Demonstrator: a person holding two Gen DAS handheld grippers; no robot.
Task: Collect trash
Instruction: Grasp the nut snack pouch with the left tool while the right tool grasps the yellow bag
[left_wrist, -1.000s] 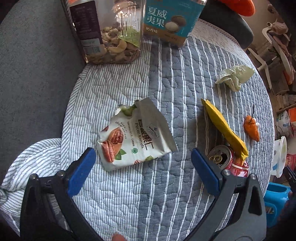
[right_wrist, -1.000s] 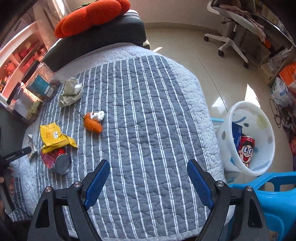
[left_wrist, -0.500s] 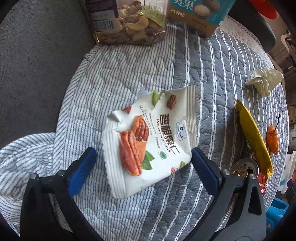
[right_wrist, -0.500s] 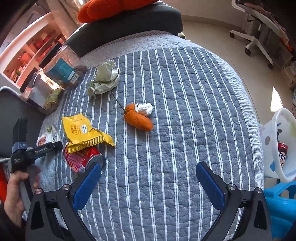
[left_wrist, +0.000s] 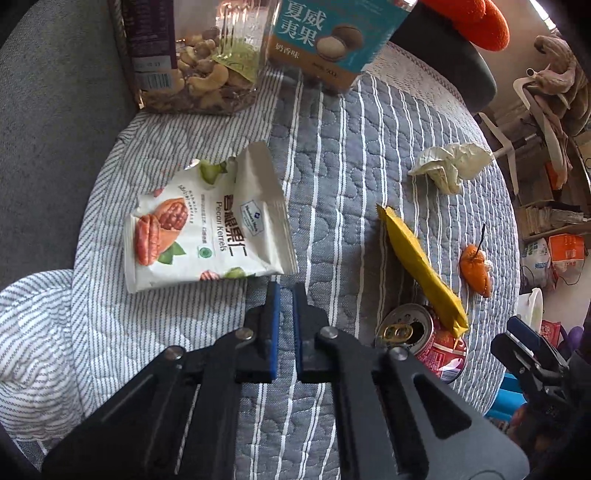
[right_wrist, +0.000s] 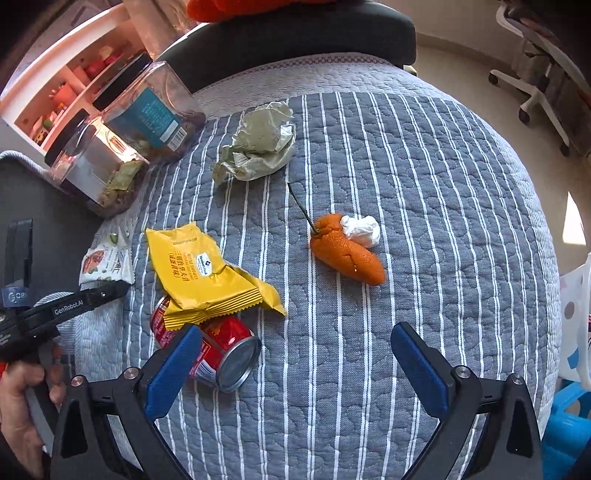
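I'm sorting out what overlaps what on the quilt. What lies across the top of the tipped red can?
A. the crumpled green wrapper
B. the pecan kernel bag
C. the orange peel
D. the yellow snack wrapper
D: the yellow snack wrapper drapes over the red can, covering its upper side.

Sunlit tiled floor (right_wrist: 461, 70), white office chair (right_wrist: 532, 92) (clothes draped), open shelf (right_wrist: 62, 92) left.

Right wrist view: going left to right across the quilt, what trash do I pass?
Pecan bag → yellow wrapper, lying on the red can → crumpled paper → orange peel with a white tissue wad against it.
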